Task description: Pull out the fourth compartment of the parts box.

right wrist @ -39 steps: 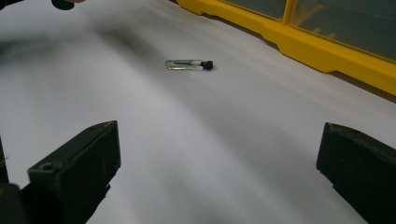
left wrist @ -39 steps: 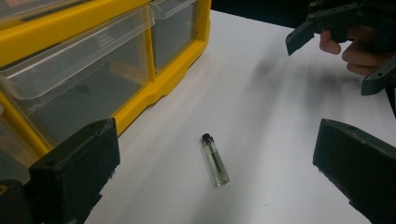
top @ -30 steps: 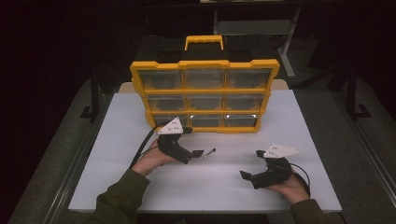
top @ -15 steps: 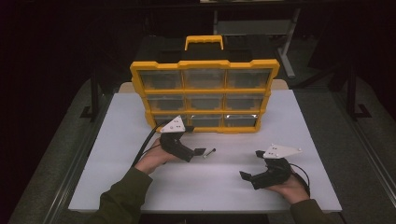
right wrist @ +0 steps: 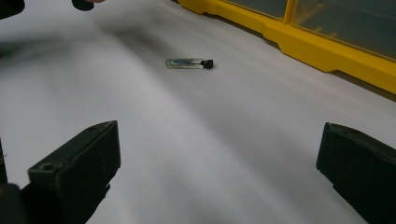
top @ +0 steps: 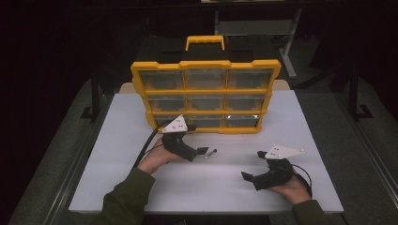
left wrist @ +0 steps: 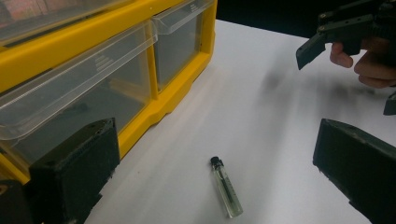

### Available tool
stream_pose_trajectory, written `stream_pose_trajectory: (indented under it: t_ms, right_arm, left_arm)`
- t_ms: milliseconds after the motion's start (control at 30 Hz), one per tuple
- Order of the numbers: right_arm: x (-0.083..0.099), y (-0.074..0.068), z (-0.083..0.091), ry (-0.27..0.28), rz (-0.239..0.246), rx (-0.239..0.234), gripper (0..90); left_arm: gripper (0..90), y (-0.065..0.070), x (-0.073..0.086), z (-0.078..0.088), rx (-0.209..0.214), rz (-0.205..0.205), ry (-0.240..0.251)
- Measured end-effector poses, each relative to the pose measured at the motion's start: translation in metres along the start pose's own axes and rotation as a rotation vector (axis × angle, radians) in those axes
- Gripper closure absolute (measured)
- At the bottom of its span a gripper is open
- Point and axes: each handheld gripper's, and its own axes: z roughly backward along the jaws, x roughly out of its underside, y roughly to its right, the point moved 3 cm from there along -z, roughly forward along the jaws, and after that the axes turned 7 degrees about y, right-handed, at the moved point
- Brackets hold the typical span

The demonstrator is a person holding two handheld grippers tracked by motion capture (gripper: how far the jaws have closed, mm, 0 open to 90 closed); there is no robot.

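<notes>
A small clear glass vial with a black cap (top: 210,153) lies flat on the white table (top: 117,140), just in front of the yellow organizer (top: 205,65). My left gripper (top: 198,139) is open right beside it, and the vial (left wrist: 226,186) lies between its wide jaws in the left gripper view. My right gripper (top: 253,165) is open and holds nothing, lower right of the vial. In the right gripper view the vial (right wrist: 189,63) lies well ahead of the open right gripper (right wrist: 215,154).
The organizer stands upright at the table's back middle with clear drawers (left wrist: 84,93) and a yellow carry handle (top: 205,40). Its yellow base (right wrist: 327,51) runs close behind the vial. The right gripper (left wrist: 336,30) shows across the table in the left gripper view.
My left gripper has crept slightly forward and right, closer to the vial. The vial and my right gripper have stayed put.
</notes>
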Motion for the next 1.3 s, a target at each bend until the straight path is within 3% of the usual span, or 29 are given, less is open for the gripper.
stream_pose_trajectory:
  t_ms: [300, 533, 633, 1300]
  right_arm:
    - [-0.0002, -0.0005, 0.0006, 0.000, 0.001, 0.000, 0.0]
    - [-0.0003, -0.0008, 0.0010, 0.000, 0.001, 0.001, 0.0]
    - [-0.0001, -0.0005, 0.0013, 0.002, -0.006, 0.003, 0.0]
    - [0.0006, -0.0011, 0.0004, -0.005, -0.002, 0.004, 0.0]
  left_arm:
    - [0.4, -0.0001, 0.0039, -0.0037, 0.002, -0.028, -0.020]
    - [0.4, 0.0004, 0.0035, -0.0030, -0.009, -0.060, -0.013]
    - [0.4, -0.0004, 0.0027, -0.0022, -0.010, -0.097, -0.013]
    - [0.4, 0.0025, 0.0028, -0.0019, -0.022, -0.173, -0.006]
